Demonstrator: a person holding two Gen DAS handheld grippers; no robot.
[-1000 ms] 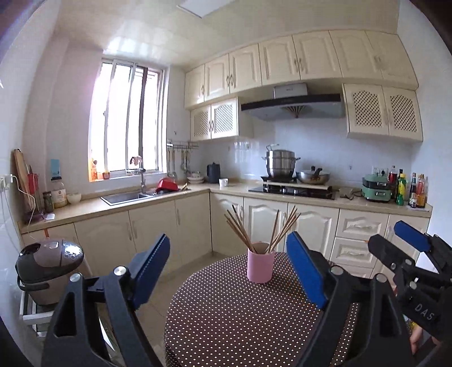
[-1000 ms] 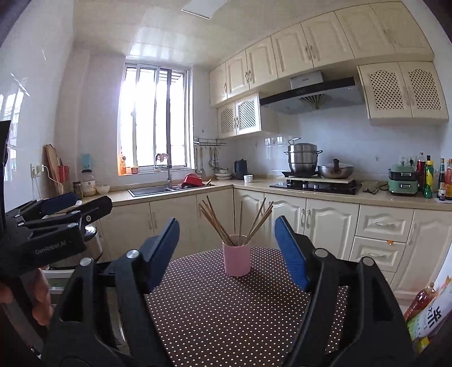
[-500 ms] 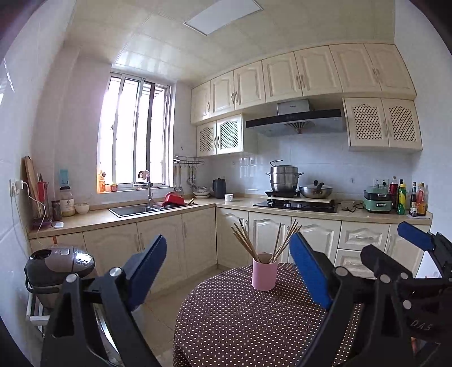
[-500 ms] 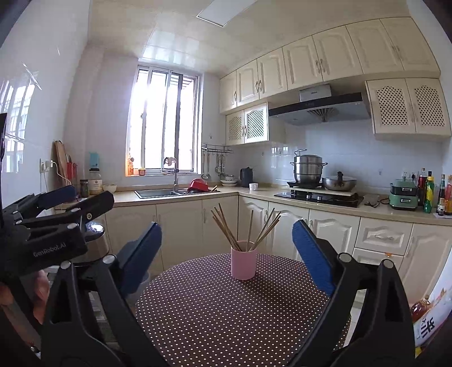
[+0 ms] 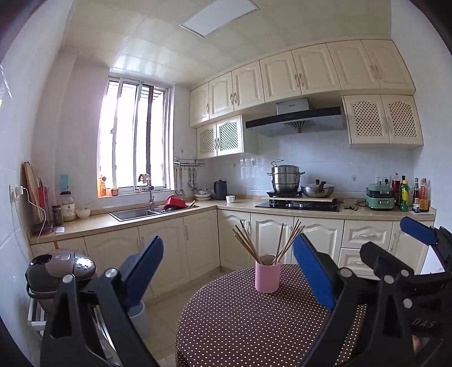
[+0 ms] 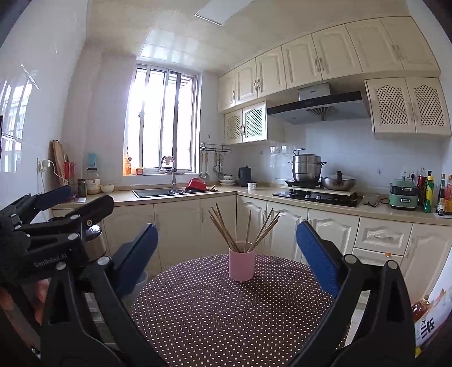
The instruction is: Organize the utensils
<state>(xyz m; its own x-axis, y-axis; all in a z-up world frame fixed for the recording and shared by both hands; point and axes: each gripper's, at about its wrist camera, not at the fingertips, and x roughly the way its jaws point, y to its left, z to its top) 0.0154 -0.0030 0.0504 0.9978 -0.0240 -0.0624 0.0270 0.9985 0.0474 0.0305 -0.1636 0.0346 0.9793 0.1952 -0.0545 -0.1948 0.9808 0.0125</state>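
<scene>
1. Nearest the lens in the left wrist view, the left claw (image 5: pixel 227 272) stands spread wide with nothing between its blue pads (image 5: pixel 312 272). Its jaws have just been opening, and the pads sit further apart than a second ago.
2. In the right wrist view the right claw (image 6: pixel 226 255) is likewise gaping and empty. It too has just been opening, from a clearly narrower spread a second ago.
3. Both claws point level across the round surface (image 6: pixel 226 310), which wears a brown cloth with white dots. Each is held back from the cup, well apart from it.
4. Against the earlier frames, the cup now sits lower in each picture and more ceiling shows, including the ceiling light panel (image 5: pixel 219 17).
5. The pink cup (image 6: pixel 241 261) stands upright near the far edge of the surface. The wooden chopsticks (image 6: pixel 243 227) stand in it, fanned out to both sides.
6. The left view shows the right claw at its right edge and a rice cooker (image 5: pixel 60 266) low on the left.
7. The right view shows the left claw at its left edge with part of a hand (image 6: pixel 39 293) beneath it, and a printed bag (image 6: pixel 430 319) at lower right.
8. Farthest off, both views show the kitchen counter (image 6: pixel 325 204) with sink, hob and steel pots.
</scene>
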